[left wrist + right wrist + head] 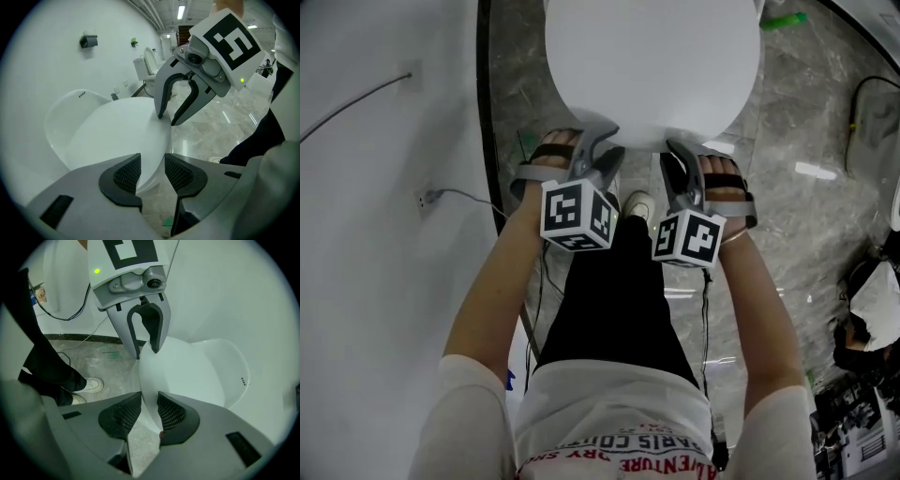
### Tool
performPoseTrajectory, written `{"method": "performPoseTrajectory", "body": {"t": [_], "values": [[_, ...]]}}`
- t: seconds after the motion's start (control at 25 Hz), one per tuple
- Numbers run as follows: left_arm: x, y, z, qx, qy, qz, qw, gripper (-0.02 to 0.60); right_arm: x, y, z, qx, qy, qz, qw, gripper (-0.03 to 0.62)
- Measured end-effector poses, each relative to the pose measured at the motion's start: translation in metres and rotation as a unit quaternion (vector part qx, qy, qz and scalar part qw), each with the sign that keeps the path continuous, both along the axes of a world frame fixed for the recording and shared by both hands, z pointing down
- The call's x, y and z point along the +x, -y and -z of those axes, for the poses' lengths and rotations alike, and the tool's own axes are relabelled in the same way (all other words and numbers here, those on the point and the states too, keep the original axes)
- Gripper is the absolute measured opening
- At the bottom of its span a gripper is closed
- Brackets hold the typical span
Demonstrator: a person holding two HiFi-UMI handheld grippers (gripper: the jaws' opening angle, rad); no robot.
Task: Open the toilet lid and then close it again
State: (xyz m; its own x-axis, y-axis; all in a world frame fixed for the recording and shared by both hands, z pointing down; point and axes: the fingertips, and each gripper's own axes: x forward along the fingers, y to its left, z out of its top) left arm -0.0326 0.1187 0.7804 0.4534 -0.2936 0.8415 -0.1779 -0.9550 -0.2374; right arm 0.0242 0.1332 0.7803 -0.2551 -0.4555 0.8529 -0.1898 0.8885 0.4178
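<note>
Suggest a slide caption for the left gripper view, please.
Open left gripper straddling the toilet lid's rim, right gripper beside it on the same rim.

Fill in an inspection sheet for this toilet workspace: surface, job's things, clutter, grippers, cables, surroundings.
Surface: glossy grey marbled floor.
Job's things: white toilet lid, lowered, seen flat from above.
Clutter: green object on the floor beyond the toilet; dark gear at the right edge.
Grippers: left gripper open, lid rim between its jaws with gaps; right gripper astride the rim, close against both pads, pressure unclear.
Cables: white cable from a wall socket; black cable on the floor.
Surroundings: white wall; second toilet further along.
</note>
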Motion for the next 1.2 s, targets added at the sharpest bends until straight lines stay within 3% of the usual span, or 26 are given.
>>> {"method": "performPoseTrajectory", "body": {"t": [0.44,0.68,0.92,1.0,1.08,1.2], "values": [[0.002,0.000,-0.047,0.012,0.050,0.003,0.9987,0.160,0.001,-0.001,-0.049,-0.047,-0.002,-0.010,0.999,0.083],[0.000,-0.003,-0.052,0.015,0.046,0.001,0.9988,0.160,-0.002,-0.003,-0.053,-0.044,0.018,-0.024,0.999,0.083],[-0.001,-0.003,-0.046,0.020,0.048,-0.001,0.9987,0.158,-0.002,-0.004,-0.048,-0.053,0.017,0.004,0.998,0.083],[-0.002,-0.003,-0.036,0.021,0.036,0.012,0.9990,0.152,-0.003,-0.006,-0.038,-0.066,0.030,0.001,0.997,0.083],[-0.004,0.006,-0.016,0.025,0.007,0.043,0.9987,0.061,-0.003,-0.003,-0.019,-0.080,0.060,-0.021,0.995,0.077],[-0.009,0.027,0.023,0.029,-0.032,0.079,0.9960,0.038,0.001,0.014,0.021,-0.066,0.090,-0.063,0.992,0.035]]}}
